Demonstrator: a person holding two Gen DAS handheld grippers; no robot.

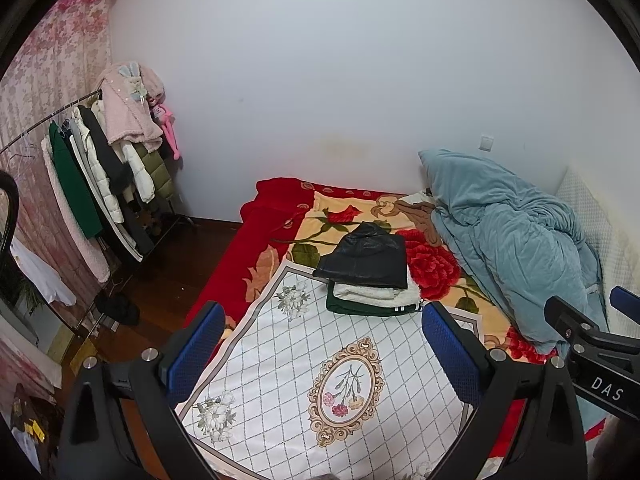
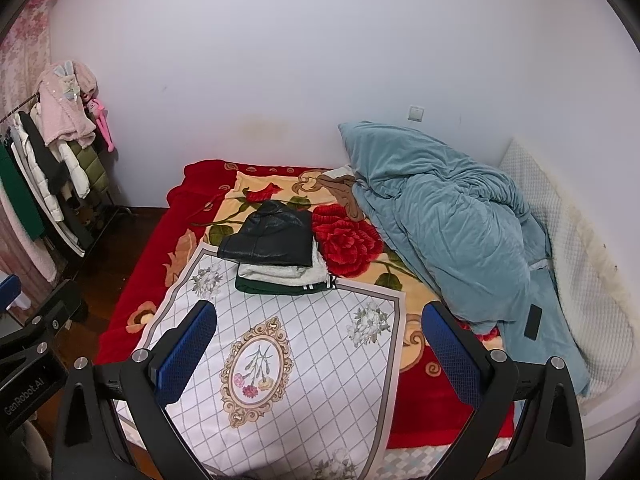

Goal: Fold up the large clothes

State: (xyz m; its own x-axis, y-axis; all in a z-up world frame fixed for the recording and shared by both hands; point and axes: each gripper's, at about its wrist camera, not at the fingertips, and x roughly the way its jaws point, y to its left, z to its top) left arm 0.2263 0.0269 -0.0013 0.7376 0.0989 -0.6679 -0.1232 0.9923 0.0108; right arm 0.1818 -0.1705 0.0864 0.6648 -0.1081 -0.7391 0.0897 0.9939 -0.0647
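A stack of folded clothes sits mid-bed: a black leather jacket (image 1: 366, 256) (image 2: 274, 236) on top, a white fleece (image 1: 376, 294) (image 2: 280, 272) under it, a dark green garment (image 1: 360, 308) (image 2: 272, 286) at the bottom. In front of it lies a flat white cloth with a grid and flower pattern (image 1: 320, 364) (image 2: 280, 360). My left gripper (image 1: 320, 352) is open and empty above the cloth. My right gripper (image 2: 320, 356) is open and empty above the cloth's right part; it also shows at the left wrist view's right edge (image 1: 588, 328).
The bed has a red rose blanket (image 1: 432, 264) (image 2: 344, 240). A crumpled blue duvet (image 1: 512, 240) (image 2: 448, 232) fills the right side, with a black phone (image 2: 533, 322) on it. A clothes rack with coats (image 1: 100, 168) (image 2: 52, 152) stands left on the wooden floor (image 1: 172, 272).
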